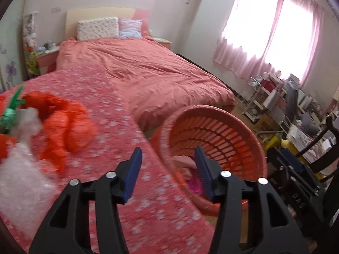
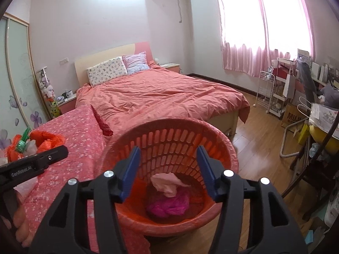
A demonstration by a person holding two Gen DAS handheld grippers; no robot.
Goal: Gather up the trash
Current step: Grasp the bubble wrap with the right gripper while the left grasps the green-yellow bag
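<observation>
An orange slatted basket [image 2: 173,144] stands on the floor beside a pink flowered table cover [image 2: 70,127]; it also shows in the left wrist view [image 1: 214,127]. Inside lie a pale pink wad [image 2: 165,183] and a magenta wad [image 2: 169,206]. My right gripper [image 2: 168,169] is open and empty above the basket mouth. My left gripper [image 1: 168,165] is open and empty over the cover's edge, right of an orange plastic bag [image 1: 63,122], a clear bubble wrap piece [image 1: 23,169] and a green wrapper [image 1: 9,114]. The left gripper's body [image 2: 36,163] shows in the right wrist view.
A bed with a coral duvet [image 2: 161,97] lies behind the basket. A dark red strip [image 2: 103,124] lies at the cover's far edge. White racks and boxes [image 2: 281,97] stand along the right wall under pink curtains. Wooden floor [image 2: 260,139] runs right of the basket.
</observation>
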